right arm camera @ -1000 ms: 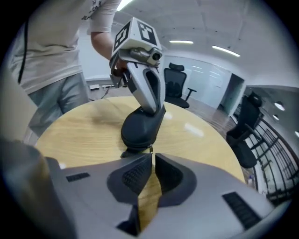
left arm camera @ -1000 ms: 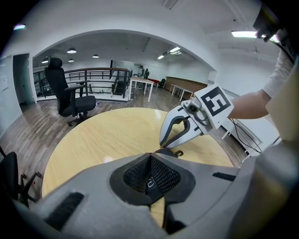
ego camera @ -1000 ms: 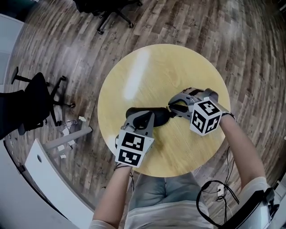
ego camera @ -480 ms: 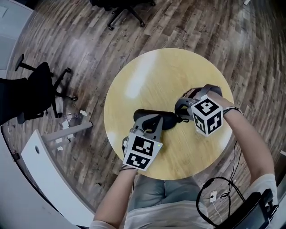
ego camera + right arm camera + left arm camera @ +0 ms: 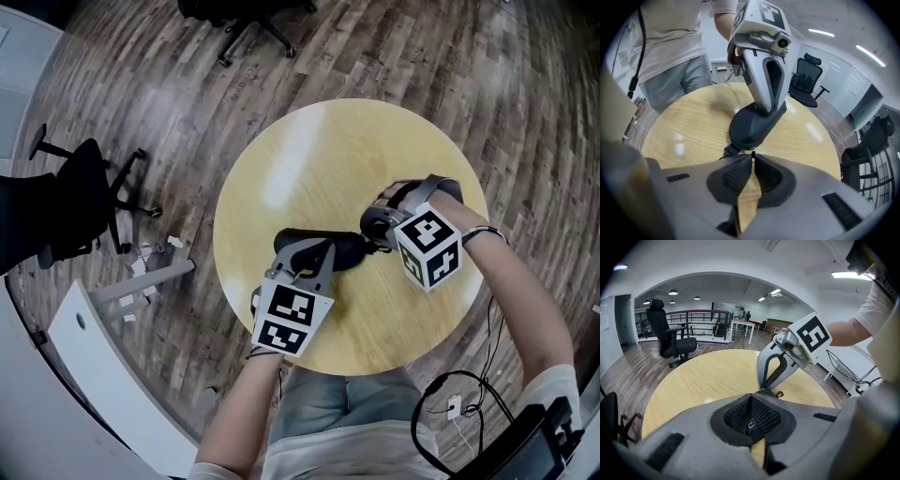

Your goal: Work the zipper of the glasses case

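A black glasses case (image 5: 349, 249) lies near the front of the round yellow table (image 5: 309, 159). My left gripper (image 5: 314, 251) comes down on the case's middle from the near side and is shut on it; in the left gripper view the case (image 5: 751, 420) sits between the pads. At the case's right end, my right gripper (image 5: 367, 228) is shut. In the right gripper view its tips (image 5: 752, 158) pinch the small zipper pull at the end of the case (image 5: 750, 126), with the left gripper (image 5: 768, 105) standing over the case. A small ring (image 5: 778, 393) pokes out by the right gripper (image 5: 765, 389).
Black office chairs stand on the wood floor at the back (image 5: 244, 19) and at the left (image 5: 66, 202). A grey metal bar and scraps (image 5: 150, 277) lie left of the table. A white panel (image 5: 94, 366) runs along the lower left. Cables (image 5: 450, 412) trail by my right side.
The head view has shifted slightly. Both grippers keep their holds on the case and the pull; the right gripper stays at the case's right end.
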### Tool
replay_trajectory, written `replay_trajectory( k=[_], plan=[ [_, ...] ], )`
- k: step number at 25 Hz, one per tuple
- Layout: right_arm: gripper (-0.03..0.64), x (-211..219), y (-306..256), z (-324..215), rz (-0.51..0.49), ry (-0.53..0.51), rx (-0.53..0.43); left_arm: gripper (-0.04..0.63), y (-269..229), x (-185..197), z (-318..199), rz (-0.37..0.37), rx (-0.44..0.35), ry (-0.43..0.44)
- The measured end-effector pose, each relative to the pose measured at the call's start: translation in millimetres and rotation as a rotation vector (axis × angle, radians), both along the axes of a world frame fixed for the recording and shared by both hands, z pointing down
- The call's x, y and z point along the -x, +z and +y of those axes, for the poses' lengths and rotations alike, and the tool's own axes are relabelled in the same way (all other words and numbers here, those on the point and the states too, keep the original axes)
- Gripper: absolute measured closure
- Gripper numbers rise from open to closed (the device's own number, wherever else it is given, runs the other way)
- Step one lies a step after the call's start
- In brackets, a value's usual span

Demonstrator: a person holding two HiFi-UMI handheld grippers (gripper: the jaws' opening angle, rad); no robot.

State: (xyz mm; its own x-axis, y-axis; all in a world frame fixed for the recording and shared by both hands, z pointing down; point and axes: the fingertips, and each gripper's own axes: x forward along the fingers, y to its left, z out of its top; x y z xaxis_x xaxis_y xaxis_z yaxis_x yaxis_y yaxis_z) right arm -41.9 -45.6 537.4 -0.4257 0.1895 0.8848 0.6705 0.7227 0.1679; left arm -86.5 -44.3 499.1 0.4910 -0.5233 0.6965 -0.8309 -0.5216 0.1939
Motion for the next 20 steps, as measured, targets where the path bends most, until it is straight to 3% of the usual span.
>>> replay_trajectory(
  k=[5,7,8,14,20],
  plan=[
    [0.557,5,10,9,-0.002,-0.052,0.015,0.594,0,0,1,-0.012,-0.011,0.000],
    [0.560,4,9,8,0.017,-0.076,0.015,0.594,-1,-1,1,-0.012,-0.014,-0.003],
    [0.592,3,8,8,0.035,-0.072,0.022,0.594,-1,-2,1,-0.012,-0.015,-0.004],
    [0.615,-3,3,6,0.119,0.087,0.104,0.592,1,-1,1,-0.007,-0.015,-0.007],
    [0.617,-10,1,12,0.153,0.160,0.061,0.592,2,1,-2,-0.014,-0.024,-0.016]
  ],
)
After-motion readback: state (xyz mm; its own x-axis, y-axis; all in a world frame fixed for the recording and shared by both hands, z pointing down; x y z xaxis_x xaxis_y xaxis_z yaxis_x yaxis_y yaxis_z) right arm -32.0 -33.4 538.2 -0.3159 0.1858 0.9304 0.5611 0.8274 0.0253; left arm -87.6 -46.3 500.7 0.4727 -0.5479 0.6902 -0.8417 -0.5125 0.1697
